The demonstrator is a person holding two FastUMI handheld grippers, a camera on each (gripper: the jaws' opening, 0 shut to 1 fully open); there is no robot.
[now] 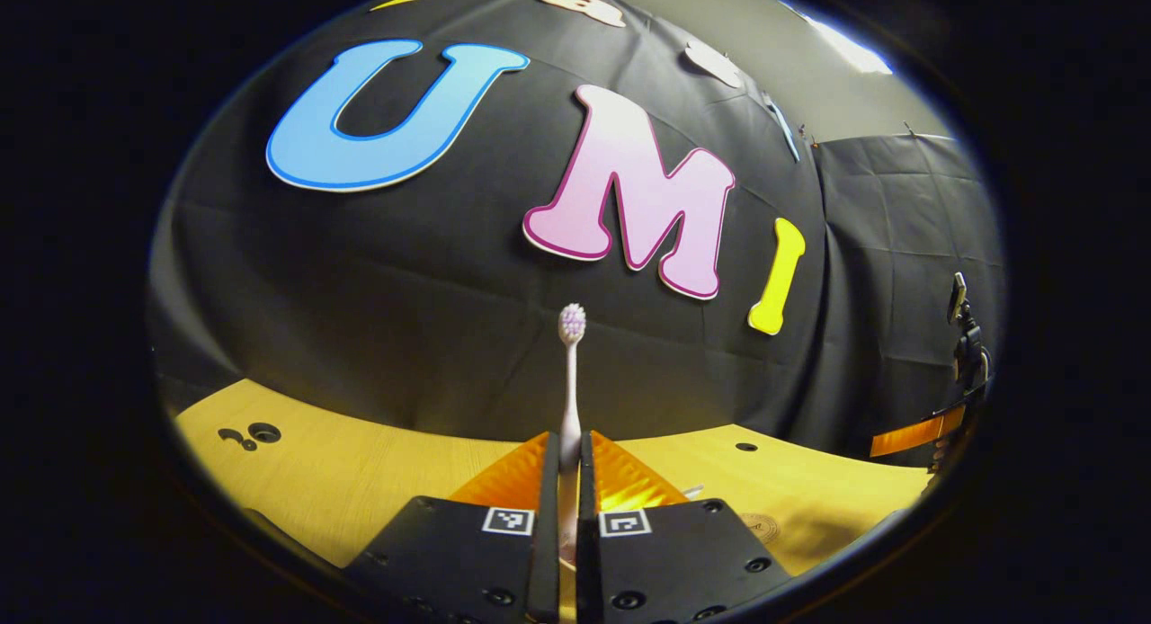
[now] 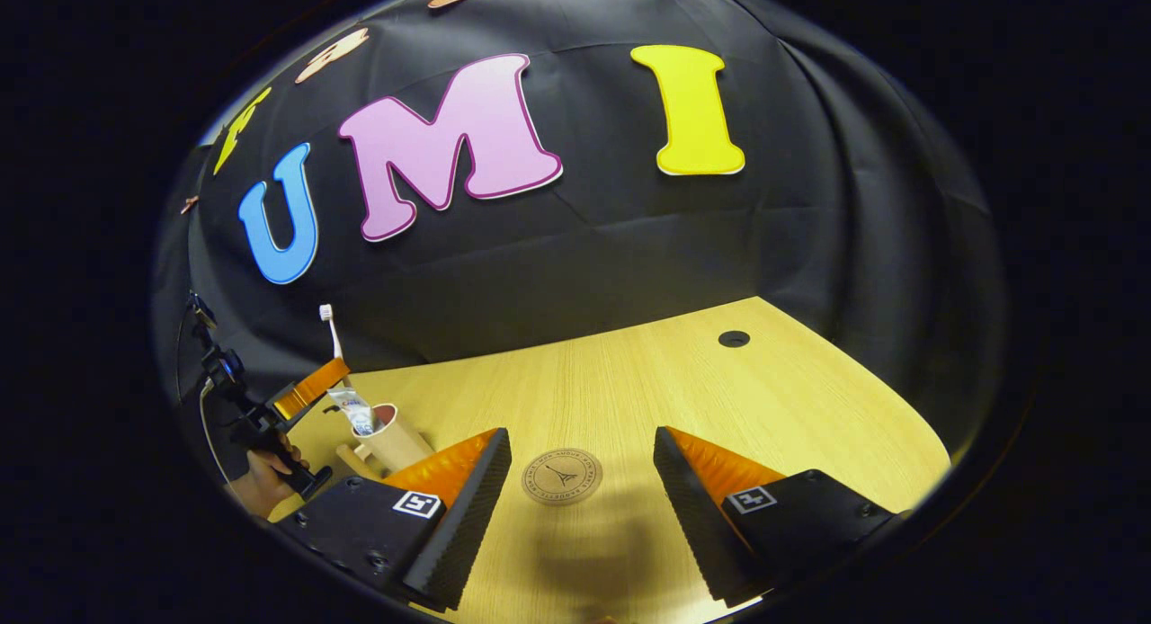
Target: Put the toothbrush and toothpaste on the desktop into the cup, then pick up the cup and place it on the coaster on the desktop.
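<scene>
Pinching the toothbrush (image 1: 571,372) by its handle, the left gripper (image 1: 568,467) has both fingers pressed together on it, and the brush stands upright with its bristle head up against the black wall (image 1: 432,291), above the desk (image 1: 342,480). In the right gripper view the same brush (image 2: 329,329) shows at far left, raised over the cup (image 2: 392,440), with the left gripper (image 2: 310,383) and the hand (image 2: 263,480) holding it beside the cup. The toothpaste (image 2: 353,410) already leans inside the cup, its end sticking out over the rim. The cup sits on the desk (image 2: 683,390), apart from the coaster (image 2: 562,476); its base is partly hidden behind a finger, so whether it tilts I cannot tell. The right gripper (image 2: 582,507) hangs with its fingers wide apart and nothing between them, low over the desk, and the coaster lies flat between the fingers as seen from that camera. A round hole (image 2: 734,339) marks the desk farther back.
</scene>
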